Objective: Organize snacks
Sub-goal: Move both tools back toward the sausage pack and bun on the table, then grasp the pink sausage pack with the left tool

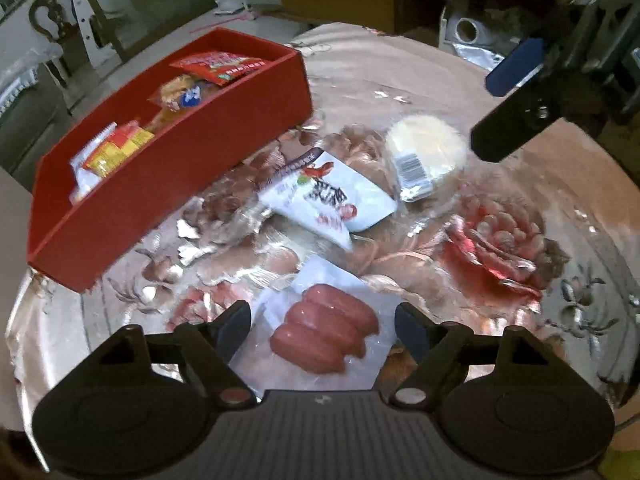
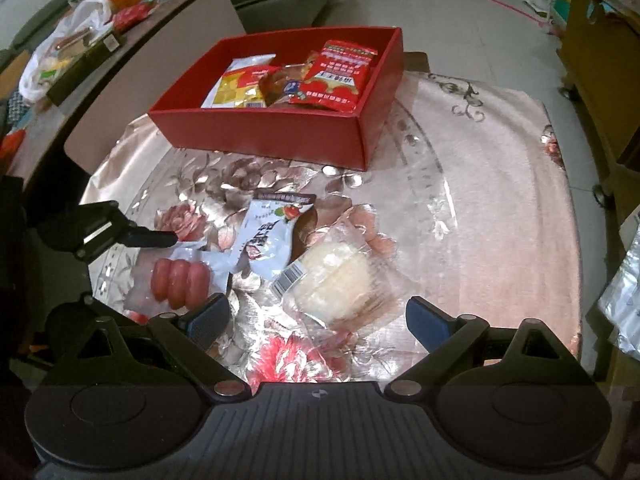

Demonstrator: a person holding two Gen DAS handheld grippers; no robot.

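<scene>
A clear pack of pink sausages point(image 1: 324, 330) lies on the floral cloth, between the fingers of my left gripper point(image 1: 322, 320). The gripper is open and its pads stand clear of the pack. My right gripper point(image 2: 318, 314) is open just short of a wrapped pale bun point(image 2: 340, 278), with nothing between its fingers. A white sachet with red print point(image 2: 266, 240) lies between the sausages point(image 2: 180, 282) and the bun point(image 1: 424, 152). Behind them the red box point(image 2: 272, 136) holds a red packet point(image 2: 340, 76), a yellow one point(image 2: 238, 90) and a brown one. The right gripper's fingers point(image 1: 512, 128) hang above the bun.
A shiny flowered cloth point(image 2: 480, 200) covers the round table. A cluttered side table with bags point(image 2: 76, 48) stands at the far left. A foil bag point(image 2: 624, 292) sits past the right edge. A chair point(image 1: 52, 20) and shelves stand beyond the red box point(image 1: 180, 168).
</scene>
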